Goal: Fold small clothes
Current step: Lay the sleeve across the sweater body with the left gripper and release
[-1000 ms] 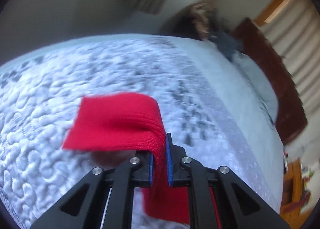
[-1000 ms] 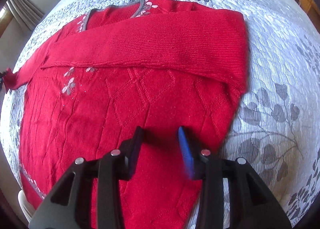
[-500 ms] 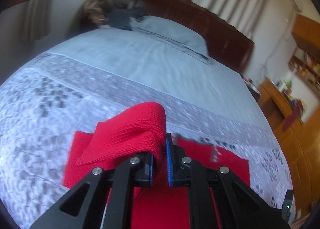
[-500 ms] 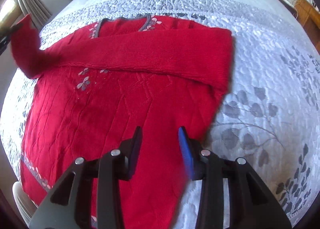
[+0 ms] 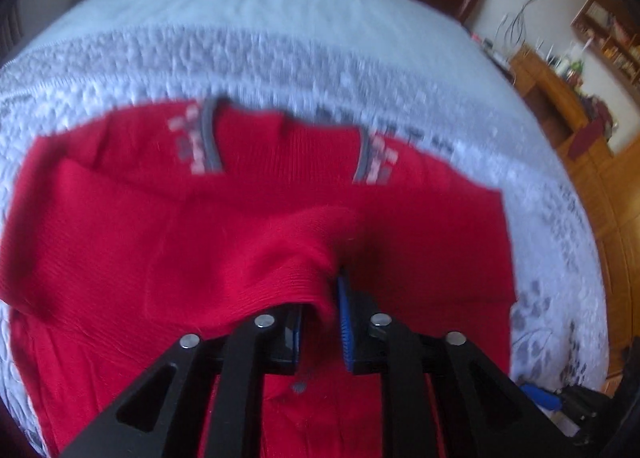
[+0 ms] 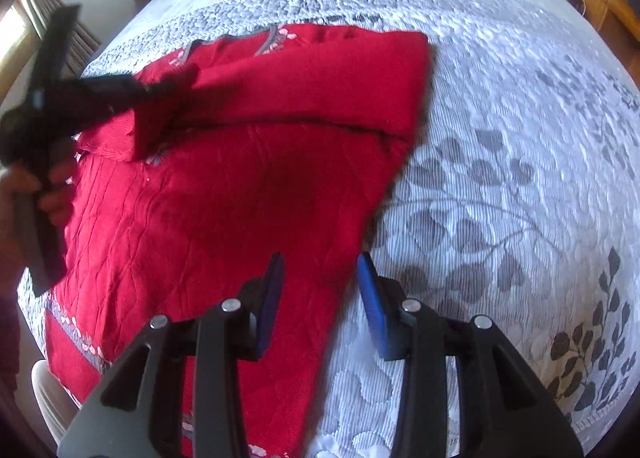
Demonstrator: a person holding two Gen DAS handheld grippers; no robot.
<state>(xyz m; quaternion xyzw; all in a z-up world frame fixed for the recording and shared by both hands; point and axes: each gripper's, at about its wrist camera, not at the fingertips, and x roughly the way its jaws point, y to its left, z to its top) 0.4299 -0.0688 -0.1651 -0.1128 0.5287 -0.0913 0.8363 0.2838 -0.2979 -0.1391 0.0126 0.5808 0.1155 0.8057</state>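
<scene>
Laying the sleeve (image 5: 256,270) across the chest is the step, I'd say. The red sweater (image 6: 224,193) lies flat on the quilt (image 6: 500,161), other sleeve already folded across. The left gripper (image 5: 320,322) has just been opening, with the cuff between its pads, draped on one, not pinched. The right gripper (image 6: 320,298) hangs open and empty over the sweater's edge. To do it well, I'd let the cuff drop flat before pulling away, keep it parallel to the other sleeve, then smooth any bunching.
</scene>
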